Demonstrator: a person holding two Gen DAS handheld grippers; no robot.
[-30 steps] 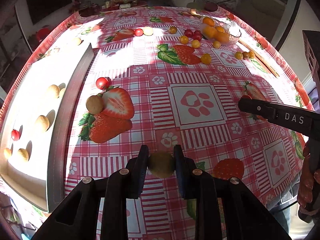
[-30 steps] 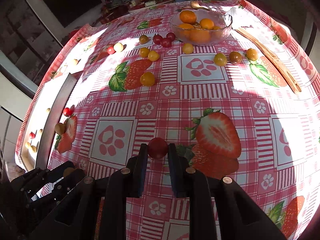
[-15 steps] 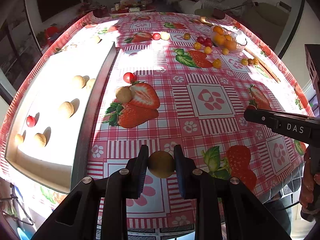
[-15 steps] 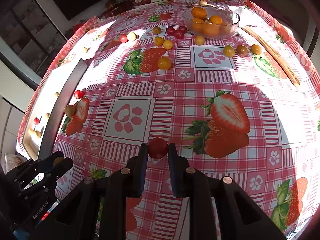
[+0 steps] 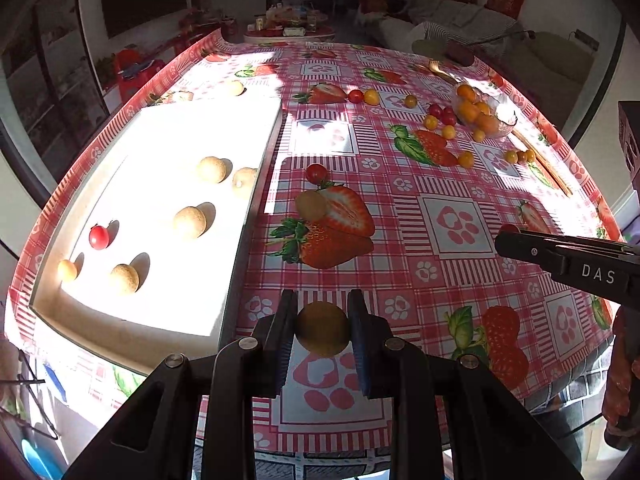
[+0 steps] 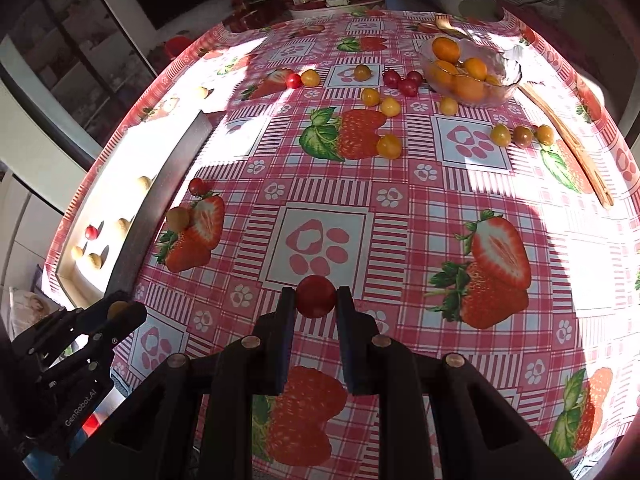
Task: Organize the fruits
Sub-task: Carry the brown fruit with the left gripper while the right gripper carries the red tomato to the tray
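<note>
Sunlit table [image 5: 460, 184] with a strawberry cloth had a white tray [image 5: 160, 312] on the left; left tongs [image 5: 322, 332] clamped a tan longan [image 5: 322, 329] above the cloth, right tongs [image 6: 316, 300] pinched a red cherry tomato [image 6: 315, 296].

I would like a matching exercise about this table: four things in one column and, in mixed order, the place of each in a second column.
1. round tan fruit
2. red cherry tomato
3. oranges
4. wooden utensil

A. in the glass bowl
B. between the right gripper fingers
C. flat on the tablecloth, beside the bowl
D. between the left gripper fingers

Pairs: 1-D, 2-B, 3-A, 4-C
</note>
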